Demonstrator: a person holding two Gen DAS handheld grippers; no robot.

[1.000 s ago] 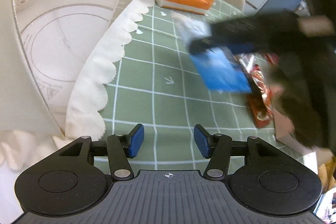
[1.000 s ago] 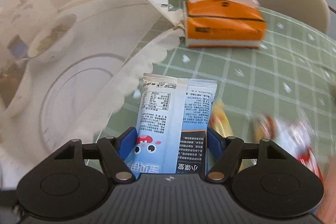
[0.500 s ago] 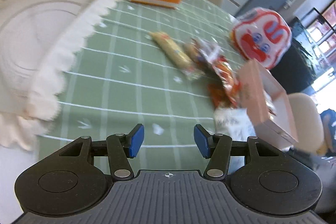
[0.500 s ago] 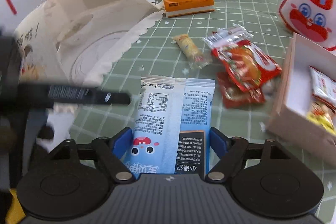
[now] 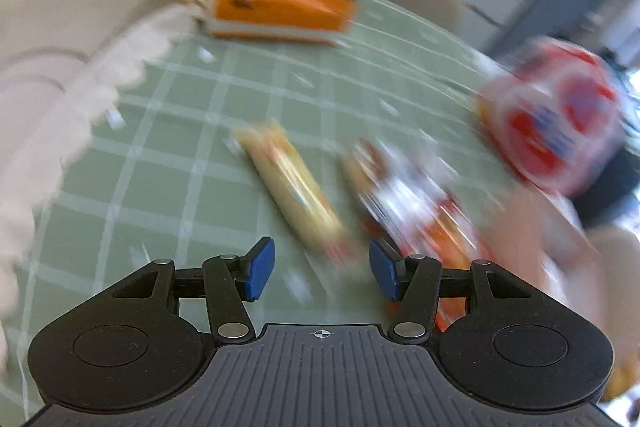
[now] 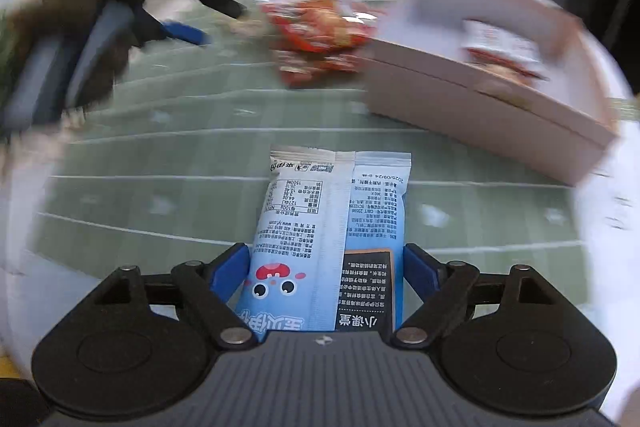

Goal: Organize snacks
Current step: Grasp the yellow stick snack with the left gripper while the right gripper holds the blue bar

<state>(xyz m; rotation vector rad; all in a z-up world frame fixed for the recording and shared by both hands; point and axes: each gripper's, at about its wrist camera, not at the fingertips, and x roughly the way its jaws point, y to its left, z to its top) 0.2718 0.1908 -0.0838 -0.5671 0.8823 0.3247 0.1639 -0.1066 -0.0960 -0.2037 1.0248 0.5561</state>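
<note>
The blue snack packet (image 6: 328,239) is bracketed by the right gripper (image 6: 326,273), whose jaws have just been widening; it should be released only over the pink box (image 6: 480,107); the left gripper (image 5: 322,269) hangs open, empty, above the yellow snack bar (image 5: 292,183) on the tabletop (image 5: 160,167).

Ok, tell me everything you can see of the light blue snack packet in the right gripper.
The light blue snack packet is a flat, glossy film pouch with a crimped top seal, a back seam, printed nutrition text, a red-capped cartoon figure and a dark panel. It points away from the camera between the right gripper pads, which have just been opening; whether they still press on it is unclear. Its far end hangs above the green checked tablecloth, short of the pink box.
</note>
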